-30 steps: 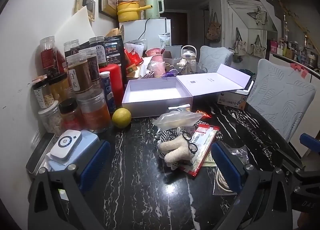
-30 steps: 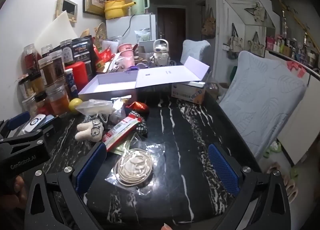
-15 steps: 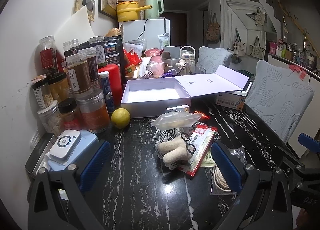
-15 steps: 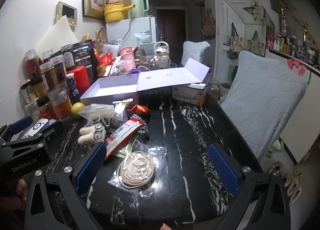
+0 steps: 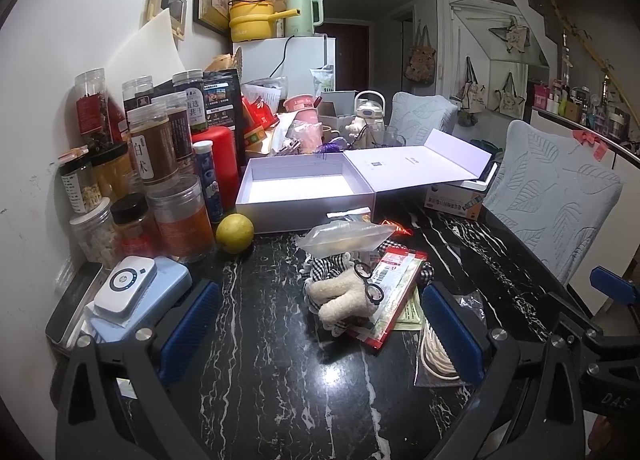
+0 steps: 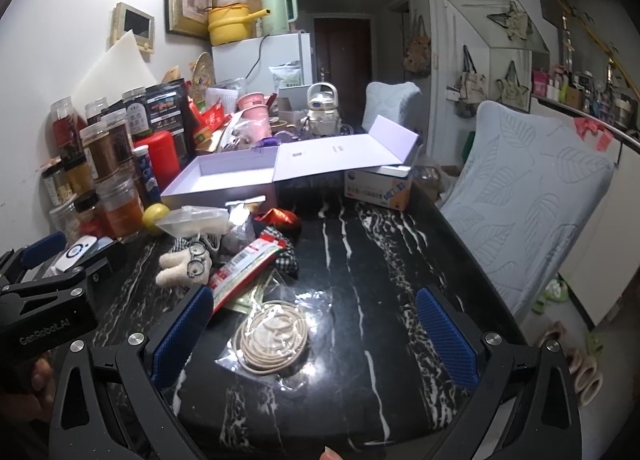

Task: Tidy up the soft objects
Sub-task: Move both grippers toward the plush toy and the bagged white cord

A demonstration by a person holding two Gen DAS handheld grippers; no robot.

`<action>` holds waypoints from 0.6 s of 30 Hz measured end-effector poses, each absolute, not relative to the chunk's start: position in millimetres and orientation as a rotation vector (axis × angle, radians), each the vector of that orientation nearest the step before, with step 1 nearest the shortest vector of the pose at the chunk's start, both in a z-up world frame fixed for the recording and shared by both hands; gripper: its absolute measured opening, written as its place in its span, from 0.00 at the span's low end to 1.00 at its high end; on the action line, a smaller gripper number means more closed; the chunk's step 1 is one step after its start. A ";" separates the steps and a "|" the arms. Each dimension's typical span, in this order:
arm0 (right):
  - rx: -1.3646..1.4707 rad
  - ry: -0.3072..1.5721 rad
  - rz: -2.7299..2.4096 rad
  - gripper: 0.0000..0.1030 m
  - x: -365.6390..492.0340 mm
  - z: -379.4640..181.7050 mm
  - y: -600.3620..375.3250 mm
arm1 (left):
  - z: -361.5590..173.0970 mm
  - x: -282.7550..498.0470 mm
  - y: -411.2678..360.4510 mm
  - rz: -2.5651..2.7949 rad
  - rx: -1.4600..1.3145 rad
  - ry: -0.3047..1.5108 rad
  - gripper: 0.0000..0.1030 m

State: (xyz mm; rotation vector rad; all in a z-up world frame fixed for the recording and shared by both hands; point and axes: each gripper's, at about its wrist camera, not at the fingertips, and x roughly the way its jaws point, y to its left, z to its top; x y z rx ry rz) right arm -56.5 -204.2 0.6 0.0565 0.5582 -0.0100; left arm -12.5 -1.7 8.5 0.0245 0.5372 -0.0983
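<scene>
- Left wrist view: left tool (image 5: 320, 328) spread wide, nothing between its blue pads, hovering over the black marble surface (image 5: 260, 360)
- plush toy (image 5: 346, 296) with small glasses lies on the surface at 12 o'clock from the tool, partly on checkered cloth (image 5: 332, 264)
- red packet (image 5: 390, 292) touches the toy at its 3 o'clock; clear bag (image 5: 344, 238) sits on the pile at the toy's 12 o'clock
- open lavender box (image 5: 300, 189) further out at 12 o'clock, lid folded flat to its 3 o'clock; lemon (image 5: 235, 233) just beside the box's near-left corner
- jars (image 5: 176, 211) stacked at 10 o'clock against the wall
- Right wrist view: right tool (image 6: 312, 336) released, pads far apart, gripping nothing
- bagged cord coil (image 6: 272, 336) lies on the surface between the pads, closer to the left one
- plush toy (image 6: 178, 268) at 10 o'clock, red packet (image 6: 248, 270) between it and the coil
- box (image 6: 224, 179) at 11 o'clock; left tool body (image 6: 48, 300) at 9 o'clock
- chair (image 6: 532, 195) at 2 o'clock beside the surface
</scene>
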 end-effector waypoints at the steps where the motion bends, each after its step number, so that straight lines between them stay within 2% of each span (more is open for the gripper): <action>1: 0.056 0.559 -0.010 1.00 -56.3 0.4 -204.2 | 8.2 -12.3 -1.5 -0.096 0.025 0.538 1.00; 18: 0.053 0.572 -0.014 1.00 -57.6 -5.6 -206.1 | 5.1 -12.6 0.3 -0.095 0.024 0.550 1.00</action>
